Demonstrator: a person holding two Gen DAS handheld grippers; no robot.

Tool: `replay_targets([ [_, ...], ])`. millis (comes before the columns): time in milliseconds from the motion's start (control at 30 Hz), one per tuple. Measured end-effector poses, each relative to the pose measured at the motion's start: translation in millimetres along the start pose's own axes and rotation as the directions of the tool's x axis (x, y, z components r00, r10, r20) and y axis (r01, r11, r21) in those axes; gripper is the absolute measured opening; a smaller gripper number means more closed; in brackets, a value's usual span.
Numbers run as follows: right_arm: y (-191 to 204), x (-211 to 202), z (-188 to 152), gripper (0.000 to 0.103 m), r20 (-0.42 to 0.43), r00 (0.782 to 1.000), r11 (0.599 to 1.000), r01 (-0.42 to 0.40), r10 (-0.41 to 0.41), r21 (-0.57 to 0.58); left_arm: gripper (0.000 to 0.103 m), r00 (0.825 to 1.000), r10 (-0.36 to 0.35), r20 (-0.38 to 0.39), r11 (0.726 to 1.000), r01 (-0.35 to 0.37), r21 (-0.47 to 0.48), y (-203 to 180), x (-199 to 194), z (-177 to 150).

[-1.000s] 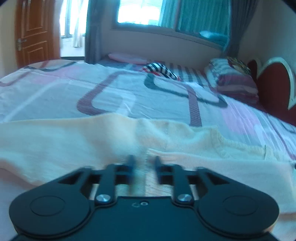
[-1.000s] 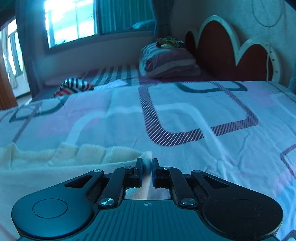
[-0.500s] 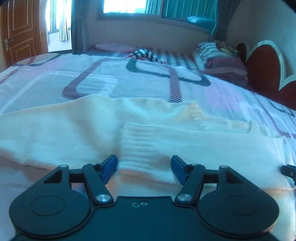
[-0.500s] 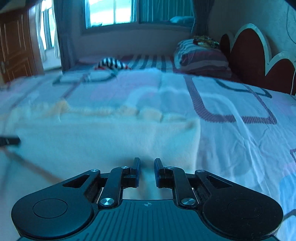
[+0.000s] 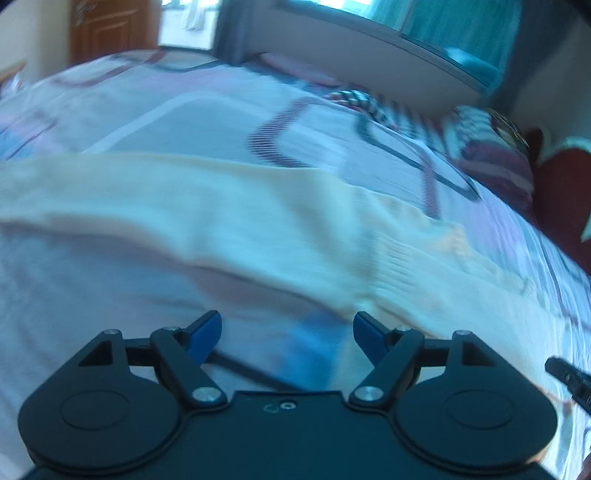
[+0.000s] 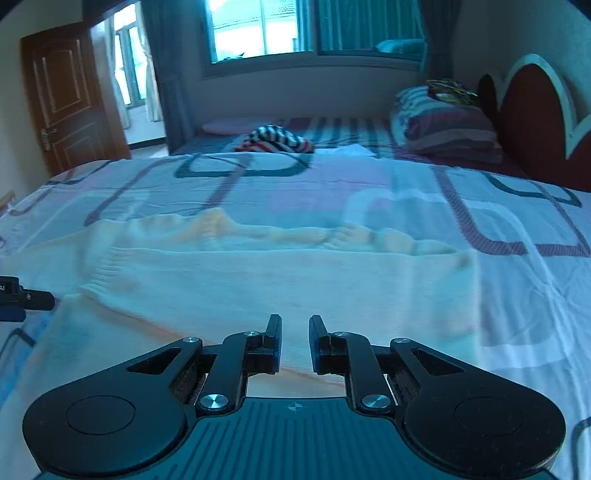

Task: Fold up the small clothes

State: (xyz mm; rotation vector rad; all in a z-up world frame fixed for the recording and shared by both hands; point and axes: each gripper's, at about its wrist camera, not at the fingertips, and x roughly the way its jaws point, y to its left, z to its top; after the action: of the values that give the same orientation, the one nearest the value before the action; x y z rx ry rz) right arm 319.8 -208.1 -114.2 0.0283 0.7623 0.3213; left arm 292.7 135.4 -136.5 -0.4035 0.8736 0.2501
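A cream knitted sweater [image 6: 280, 280] lies flat on the bed, one sleeve folded across its body with the ribbed cuff [image 6: 105, 267] at the left. In the left wrist view the sweater [image 5: 229, 221] stretches across the frame, blurred. My left gripper [image 5: 287, 334] is wide open and empty, just in front of the sweater's near edge. My right gripper [image 6: 294, 343] is slightly open with nothing between its fingers, low over the sweater's near part. The tip of the left gripper shows at the left edge of the right wrist view [image 6: 22, 297].
The bed has a patterned sheet [image 6: 498, 229]. A striped garment [image 6: 275, 140] lies at the far side, pillows [image 6: 447, 129] and a red headboard [image 6: 535, 118] at the right. A wooden door [image 6: 62, 96] and a window [image 6: 258, 26] are beyond.
Both grippers let go of the sweater and opened. The left gripper opened wide, drew back and swung left off the cloth. The right gripper drew back a little.
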Motion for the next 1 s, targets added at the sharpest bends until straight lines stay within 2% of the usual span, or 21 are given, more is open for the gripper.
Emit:
replay_targets([
  [100,23,2,2,0.015,0.001,1.000,1.000,-0.030,0.030,-0.010,0.077,1.000,-0.013,0.015,0.994,0.015,-0.110,38,-7,5],
  [300,67,11,8,0.016,0.000,0.998,0.997,-0.062,0.062,-0.037,0.076,0.999,-0.007,0.037,0.961,0.017,-0.277,104,-9,24],
  [333,73,13,9,0.016,0.001,0.998,0.997,-0.065,0.066,-0.040,0.076,0.999,-0.008,0.049,0.951,0.023,-0.308,116,-10,26],
  [400,88,18,11,0.016,0.002,0.997,0.996,-0.075,0.075,-0.044,0.068,0.998,-0.013,0.067,0.932,0.036,-0.360,137,-11,32],
  [467,100,25,13,0.016,-0.003,0.997,0.995,-0.084,0.083,-0.046,0.050,0.997,-0.012,0.078,0.911,0.043,-0.411,157,-9,38],
  [533,113,34,15,0.016,-0.012,0.995,0.995,-0.095,0.094,-0.041,0.042,0.996,-0.025,0.084,0.885,0.061,-0.462,176,-5,43],
  [633,126,48,18,0.016,-0.024,0.994,0.994,-0.105,0.104,-0.019,0.042,0.992,-0.073,0.100,0.846,0.115,-0.520,195,0,50],
  [800,140,65,22,0.017,-0.032,0.995,0.995,-0.094,0.093,-0.019,0.043,0.982,-0.097,0.160,0.785,0.174,-0.594,217,12,59],
  [933,144,80,26,0.017,-0.040,0.996,0.997,-0.079,0.079,-0.009,0.042,0.979,-0.088,0.182,0.785,0.181,-0.593,223,19,70],
  [1000,146,86,25,0.017,-0.049,0.996,0.997,-0.070,0.069,-0.012,0.034,0.980,-0.066,0.185,0.795,0.164,-0.584,223,21,72],
])
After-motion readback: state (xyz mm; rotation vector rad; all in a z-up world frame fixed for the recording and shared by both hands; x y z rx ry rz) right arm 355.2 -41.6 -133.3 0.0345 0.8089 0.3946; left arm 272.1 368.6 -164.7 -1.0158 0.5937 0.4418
